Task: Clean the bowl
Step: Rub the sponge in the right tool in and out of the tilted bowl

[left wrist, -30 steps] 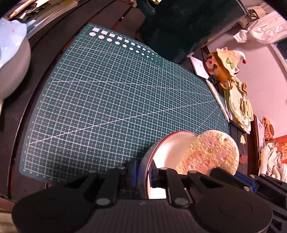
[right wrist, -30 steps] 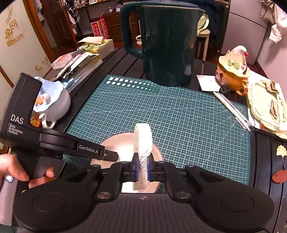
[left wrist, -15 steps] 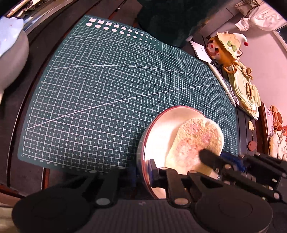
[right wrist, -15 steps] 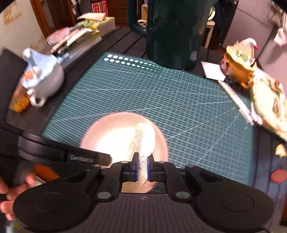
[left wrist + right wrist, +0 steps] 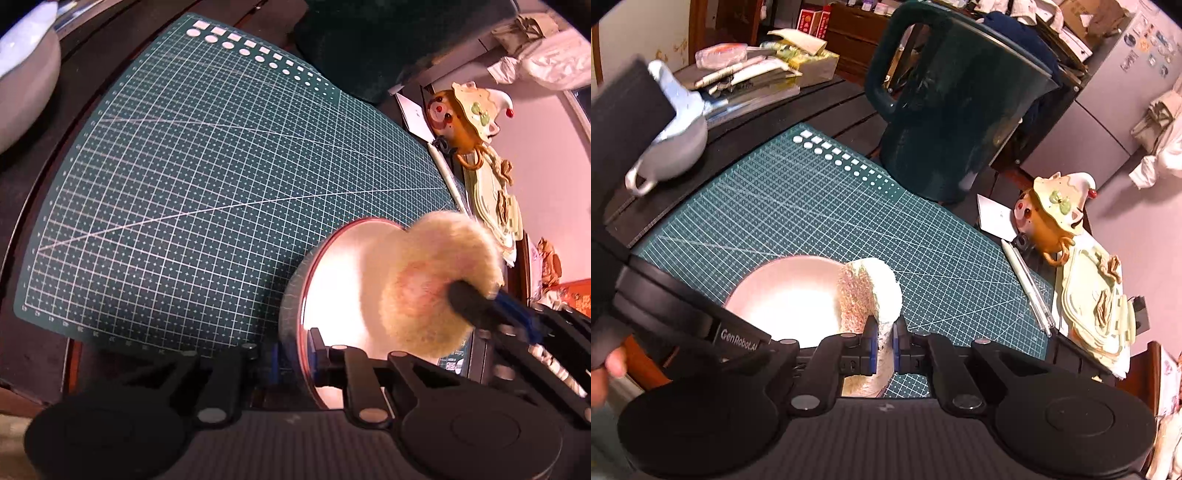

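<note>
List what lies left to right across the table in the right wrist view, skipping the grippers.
Grey-blue teapot → bowl → sponge → dark green kettle → pens → clown-faced ceramic pot → pale green tray.

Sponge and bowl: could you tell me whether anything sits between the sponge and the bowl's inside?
Nothing visible does. The right gripper is shut on the sponge, which already reaches into the bowl; the left gripper clamps the bowl's rim.
</note>
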